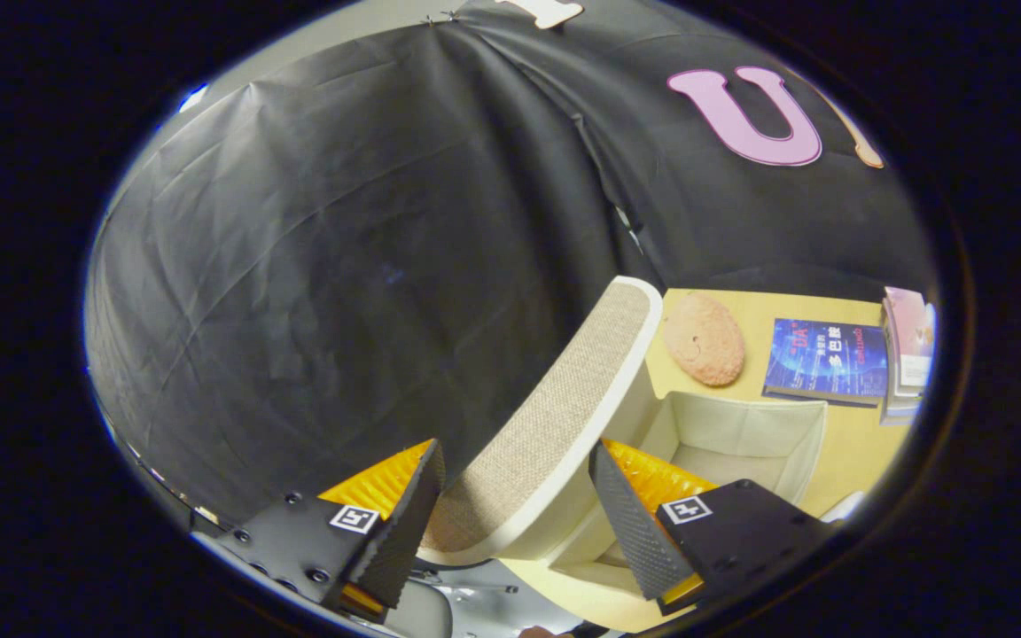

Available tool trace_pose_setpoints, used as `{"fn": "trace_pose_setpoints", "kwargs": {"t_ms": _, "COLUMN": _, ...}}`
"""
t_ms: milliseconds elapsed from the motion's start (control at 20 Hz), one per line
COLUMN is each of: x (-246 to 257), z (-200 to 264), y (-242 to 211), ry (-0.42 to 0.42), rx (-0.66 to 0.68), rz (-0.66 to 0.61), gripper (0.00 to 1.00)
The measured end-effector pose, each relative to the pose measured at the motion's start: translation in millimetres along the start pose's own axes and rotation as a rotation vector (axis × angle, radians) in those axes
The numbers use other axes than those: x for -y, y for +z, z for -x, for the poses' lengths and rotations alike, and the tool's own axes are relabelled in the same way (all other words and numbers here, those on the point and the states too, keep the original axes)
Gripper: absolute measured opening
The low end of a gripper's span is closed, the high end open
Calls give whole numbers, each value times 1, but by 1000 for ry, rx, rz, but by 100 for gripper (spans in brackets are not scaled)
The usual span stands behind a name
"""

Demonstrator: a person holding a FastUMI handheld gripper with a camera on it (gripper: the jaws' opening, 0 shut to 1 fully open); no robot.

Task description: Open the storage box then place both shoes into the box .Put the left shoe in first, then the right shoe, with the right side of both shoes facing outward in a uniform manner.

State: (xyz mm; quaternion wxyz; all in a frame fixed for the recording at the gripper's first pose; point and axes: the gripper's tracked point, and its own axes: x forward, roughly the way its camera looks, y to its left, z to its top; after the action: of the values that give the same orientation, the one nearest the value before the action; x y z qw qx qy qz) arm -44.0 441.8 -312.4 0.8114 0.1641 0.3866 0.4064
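The gripper (510, 496) stands open, the raised lid (555, 416) between its fingers, untouched. Beyond them the box (741, 434) is empty; farther off lies a book (825, 359), title unreadable

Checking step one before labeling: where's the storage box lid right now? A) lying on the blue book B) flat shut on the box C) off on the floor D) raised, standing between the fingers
D: the lid stands raised between the fingers of the gripper, the storage box open behind it.
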Motion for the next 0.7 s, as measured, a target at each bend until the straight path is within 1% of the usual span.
{"fn": "trace_pose_setpoints", "kwargs": {"t_ms": 200, "x": -5, "z": 4, "y": 19, "ry": 19, "rx": 44, "rz": -44, "gripper": 99}}
{"fn": "trace_pose_setpoints", "kwargs": {"t_ms": 450, "x": -21, "z": 5, "y": 15, "ry": 52, "rx": 31, "rz": -41, "gripper": 99}}
{"fn": "trace_pose_setpoints", "kwargs": {"t_ms": 700, "x": -7, "z": 14, "y": 3, "ry": 13, "rx": 15, "rz": 4, "gripper": 99}}
